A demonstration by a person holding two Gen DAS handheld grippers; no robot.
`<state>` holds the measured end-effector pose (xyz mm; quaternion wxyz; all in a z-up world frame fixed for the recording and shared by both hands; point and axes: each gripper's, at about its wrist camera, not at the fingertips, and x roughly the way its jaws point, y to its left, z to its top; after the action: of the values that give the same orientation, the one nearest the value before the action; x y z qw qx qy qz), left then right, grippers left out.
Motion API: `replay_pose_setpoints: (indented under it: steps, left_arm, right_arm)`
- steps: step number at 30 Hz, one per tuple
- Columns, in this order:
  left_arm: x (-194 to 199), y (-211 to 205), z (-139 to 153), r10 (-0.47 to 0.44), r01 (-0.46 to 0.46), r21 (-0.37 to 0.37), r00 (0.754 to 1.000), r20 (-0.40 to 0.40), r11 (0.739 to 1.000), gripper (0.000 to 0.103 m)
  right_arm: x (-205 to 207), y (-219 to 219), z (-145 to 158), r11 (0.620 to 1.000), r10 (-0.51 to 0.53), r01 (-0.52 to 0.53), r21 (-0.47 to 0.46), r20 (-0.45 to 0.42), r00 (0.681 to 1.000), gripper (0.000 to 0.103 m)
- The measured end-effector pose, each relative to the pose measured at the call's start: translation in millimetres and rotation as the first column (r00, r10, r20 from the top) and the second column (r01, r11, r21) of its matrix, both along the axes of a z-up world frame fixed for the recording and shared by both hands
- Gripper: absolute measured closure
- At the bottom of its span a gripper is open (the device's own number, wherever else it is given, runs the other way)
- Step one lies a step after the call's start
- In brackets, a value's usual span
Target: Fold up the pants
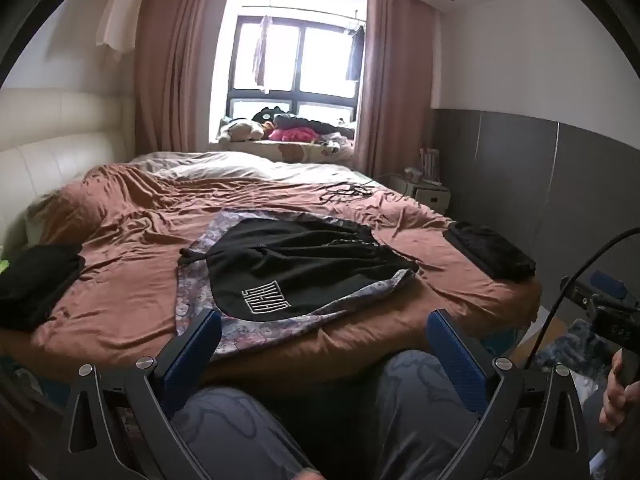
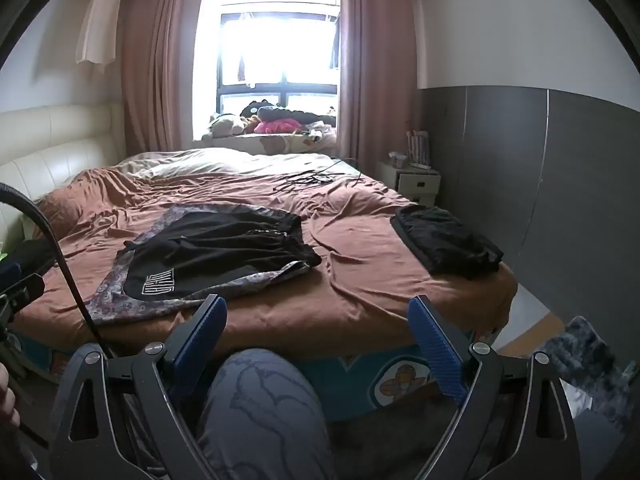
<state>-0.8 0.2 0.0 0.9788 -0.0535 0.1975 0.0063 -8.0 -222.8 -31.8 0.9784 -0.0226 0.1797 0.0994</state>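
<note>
On the left of the bed (image 1: 132,292) lies a dark heap (image 1: 36,280); mid-bed, black pants (image 1: 304,264) with a white logo are spread flat on a patterned cloth (image 1: 248,332), and a folded black stack (image 1: 490,250) sits near the right edge. The left gripper (image 1: 322,344) hangs short of the bed above the person's knees (image 1: 424,396), jaws wide and empty. The right gripper (image 2: 318,330) is likewise spread wide, holding nothing, with the pants (image 2: 224,248) ahead to its left.
</note>
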Motion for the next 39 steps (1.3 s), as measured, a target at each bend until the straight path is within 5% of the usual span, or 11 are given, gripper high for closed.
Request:
replay_pose_setpoints:
  steps: [39]
  left_arm:
    - [-17.3, -3.0, 3.6, -0.018, 0.018, 0.009, 0.999, 0.029, 1.0, 0.0]
  right_arm:
    - [-10.1, -4.6, 0.1, 1.0, 0.0, 0.0, 0.029, -0.004, 1.0, 0.011]
